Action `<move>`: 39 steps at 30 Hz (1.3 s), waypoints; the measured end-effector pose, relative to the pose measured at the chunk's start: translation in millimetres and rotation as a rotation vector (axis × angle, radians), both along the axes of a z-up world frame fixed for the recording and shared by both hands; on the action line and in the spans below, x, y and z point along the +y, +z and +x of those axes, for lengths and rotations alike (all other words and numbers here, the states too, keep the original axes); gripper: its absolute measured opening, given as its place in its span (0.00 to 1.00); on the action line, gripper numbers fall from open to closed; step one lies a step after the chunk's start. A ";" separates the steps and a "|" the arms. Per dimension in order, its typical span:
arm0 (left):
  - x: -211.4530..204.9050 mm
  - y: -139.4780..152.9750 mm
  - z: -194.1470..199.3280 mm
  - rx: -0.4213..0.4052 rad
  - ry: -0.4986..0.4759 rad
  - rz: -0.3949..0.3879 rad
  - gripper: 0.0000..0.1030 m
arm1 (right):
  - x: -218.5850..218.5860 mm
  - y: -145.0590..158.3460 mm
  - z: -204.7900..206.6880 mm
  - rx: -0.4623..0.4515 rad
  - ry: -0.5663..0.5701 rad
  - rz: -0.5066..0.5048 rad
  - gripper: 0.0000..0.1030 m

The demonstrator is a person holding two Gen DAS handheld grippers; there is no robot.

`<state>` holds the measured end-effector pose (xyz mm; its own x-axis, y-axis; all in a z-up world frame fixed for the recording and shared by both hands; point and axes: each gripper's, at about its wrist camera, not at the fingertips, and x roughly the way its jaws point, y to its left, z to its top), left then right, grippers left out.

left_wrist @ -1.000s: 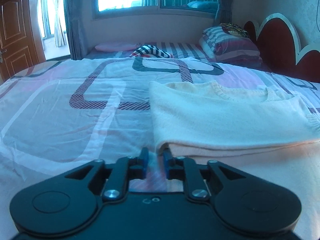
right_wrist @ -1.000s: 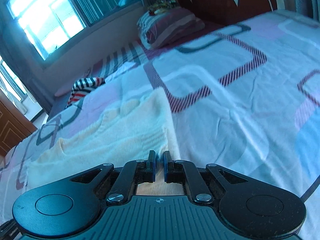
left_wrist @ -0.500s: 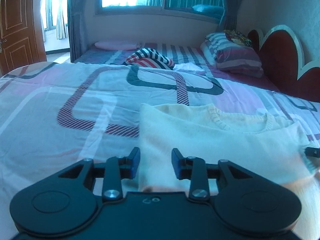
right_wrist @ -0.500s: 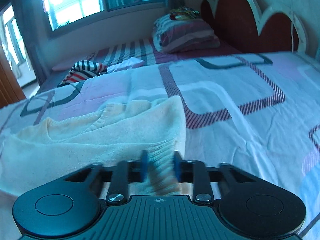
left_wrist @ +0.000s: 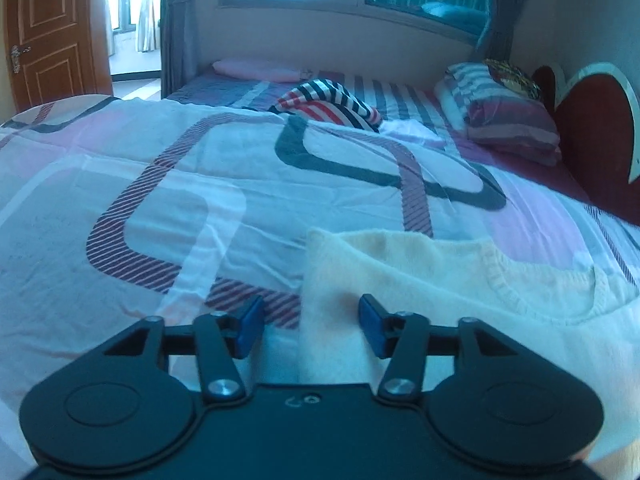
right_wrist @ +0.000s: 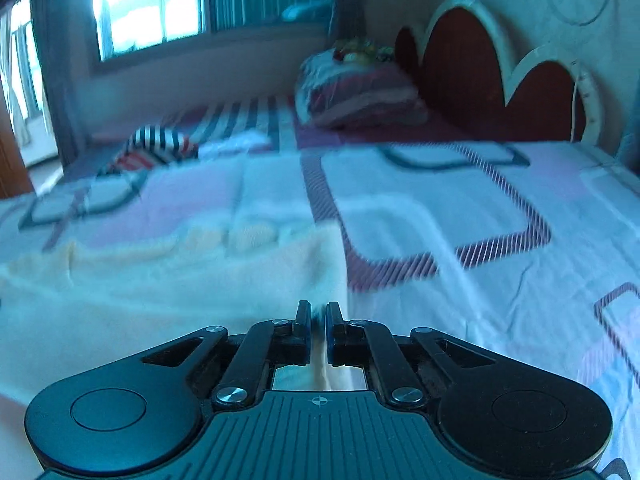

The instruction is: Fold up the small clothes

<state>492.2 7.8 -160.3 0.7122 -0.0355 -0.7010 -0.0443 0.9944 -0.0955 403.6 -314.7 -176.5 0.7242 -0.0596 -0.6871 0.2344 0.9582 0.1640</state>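
A cream knit sweater (left_wrist: 440, 280) lies folded on the patterned bed sheet (left_wrist: 160, 200). My left gripper (left_wrist: 310, 328) is open, its blue fingertips (left_wrist: 248, 328) standing on either side of the sweater's left edge, not gripping it. In the right wrist view the sweater (right_wrist: 180, 280) is blurred. My right gripper (right_wrist: 318, 320) is shut on the sweater's right edge, with cream cloth showing in the narrow gap between its jaws.
A striped garment (left_wrist: 332, 100) lies at the far side of the bed, also in the right wrist view (right_wrist: 156, 144). Striped pillows (left_wrist: 504, 112) lean by the red headboard (left_wrist: 592, 140). A wooden door (left_wrist: 44, 32) stands far left.
My left gripper opened wide and let go of the sweater's edge. My right gripper opened briefly, then shut again on the right edge, and its view swung right.
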 end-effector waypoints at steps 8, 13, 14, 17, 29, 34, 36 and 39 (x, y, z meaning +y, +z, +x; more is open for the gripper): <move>-0.2 -2.2 3.9 -0.027 0.027 0.019 0.40 | 37.7 0.3 15.7 0.007 0.177 0.072 0.04; -0.4 4.9 0.2 -0.012 0.026 0.035 0.41 | 39.3 -17.1 23.5 0.059 0.161 0.043 0.04; -0.4 7.3 -1.9 -0.012 0.027 0.035 0.40 | 37.6 -17.1 24.7 0.064 0.146 0.031 0.04; -3.5 18.3 -12.8 -0.040 0.015 0.036 0.40 | 34.9 -9.7 22.6 0.052 0.138 0.035 0.04; -54.6 22.3 -55.3 -0.030 -0.156 0.047 0.45 | 67.7 2.0 2.5 0.044 0.240 0.065 0.05; -55.7 6.6 -61.3 -0.011 -0.176 0.083 0.46 | 57.9 -11.3 -9.3 0.084 0.210 0.049 0.06; -53.9 7.2 -61.4 -0.006 -0.179 0.083 0.46 | 48.9 -14.7 -12.1 0.095 0.174 0.023 0.06; -51.4 10.2 -64.1 0.006 -0.162 0.082 0.45 | 35.2 -14.8 -16.6 0.109 0.127 0.026 0.06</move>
